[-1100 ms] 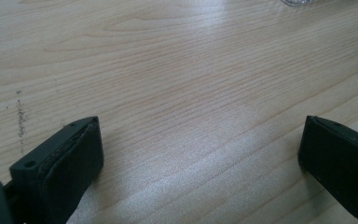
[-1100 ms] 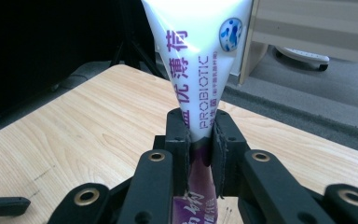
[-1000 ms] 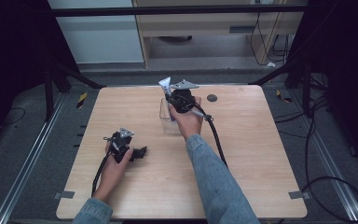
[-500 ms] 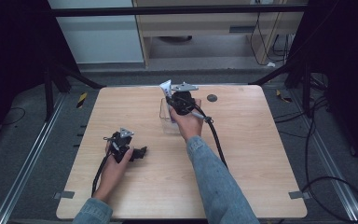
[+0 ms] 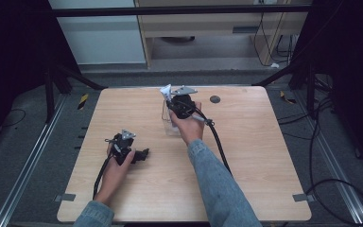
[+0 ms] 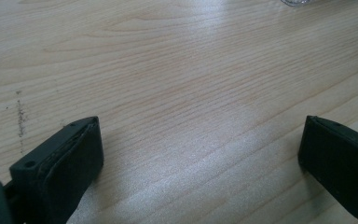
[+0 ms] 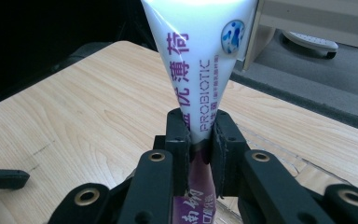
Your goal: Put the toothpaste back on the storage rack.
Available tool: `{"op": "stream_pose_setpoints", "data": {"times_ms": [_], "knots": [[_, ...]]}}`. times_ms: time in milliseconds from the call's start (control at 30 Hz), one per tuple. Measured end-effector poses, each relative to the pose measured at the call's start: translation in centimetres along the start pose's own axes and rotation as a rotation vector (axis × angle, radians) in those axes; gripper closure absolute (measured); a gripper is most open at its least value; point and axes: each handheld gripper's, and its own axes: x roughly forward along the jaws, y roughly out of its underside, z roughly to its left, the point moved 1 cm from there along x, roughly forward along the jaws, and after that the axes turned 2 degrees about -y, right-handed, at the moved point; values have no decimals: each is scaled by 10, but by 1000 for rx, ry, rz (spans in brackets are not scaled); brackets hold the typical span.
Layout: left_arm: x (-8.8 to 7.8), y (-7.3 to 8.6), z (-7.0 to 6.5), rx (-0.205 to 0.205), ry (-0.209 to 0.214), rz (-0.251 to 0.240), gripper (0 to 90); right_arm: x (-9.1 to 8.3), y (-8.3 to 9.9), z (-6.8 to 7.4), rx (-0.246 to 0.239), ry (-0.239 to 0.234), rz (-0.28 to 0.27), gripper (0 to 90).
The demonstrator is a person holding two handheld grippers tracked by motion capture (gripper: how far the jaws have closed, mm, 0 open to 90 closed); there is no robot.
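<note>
Clamping a white tube (image 7: 200, 70) upright, flat crimped end up, the right gripper (image 7: 200, 140) pinches its middle.

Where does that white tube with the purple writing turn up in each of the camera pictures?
High view: the white tube pokes up at the far middle of the table, above the clear container.
Left gripper view: not in it.
Right gripper view: top centre, pinched between the black jaws.
Shared landmark: the wooden table.

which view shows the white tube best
The right gripper view: the tube stands close up, its PROBIOTIC print readable, pinched between the right gripper's jaws. The high view shows it small, a white tip above the hand.
</note>
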Motion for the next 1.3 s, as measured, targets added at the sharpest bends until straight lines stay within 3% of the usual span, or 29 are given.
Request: {"op": "stream_pose_setpoints", "data": {"times_ms": [1300], "knots": [[0, 0, 0, 1, 0, 0, 0, 5, 7, 1, -9, -11, 49, 786]]}}
